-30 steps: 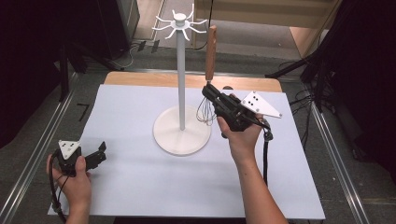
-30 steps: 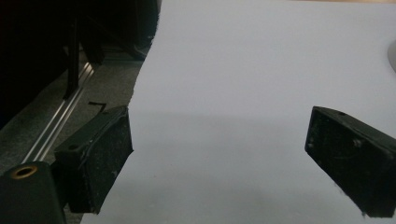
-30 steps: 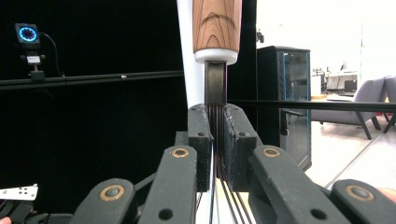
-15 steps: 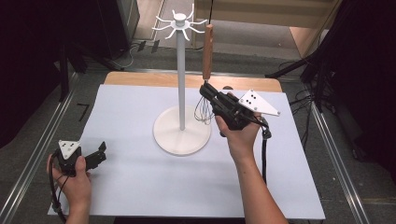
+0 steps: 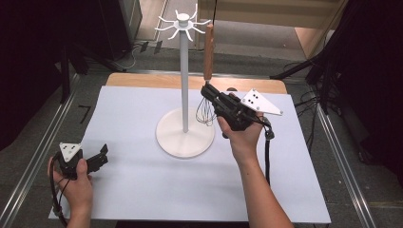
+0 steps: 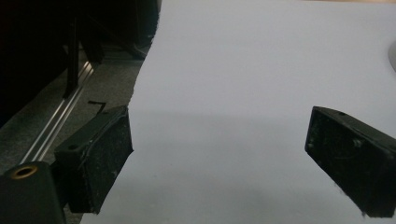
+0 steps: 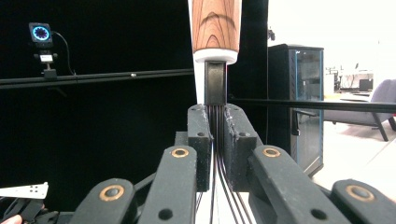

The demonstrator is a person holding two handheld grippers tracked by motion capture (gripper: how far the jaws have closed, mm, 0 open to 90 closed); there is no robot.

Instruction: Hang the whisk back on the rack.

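The left hand-held gripper (image 5: 97, 159) rests on the white surface (image 5: 142, 190), jaws wide apart with nothing between them. Right of the stand (image 5: 184, 95), the right hand-held gripper (image 5: 207, 91) clamps the upright whisk (image 5: 208, 52) just below its wooden handle.

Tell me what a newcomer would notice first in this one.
The tall white stand with hooks at its top, mid-table. Just right of it, the right claw grips a wood-handled whisk by its wires, holding it upright near the hooks. The left claw sits open and empty at the near left corner.
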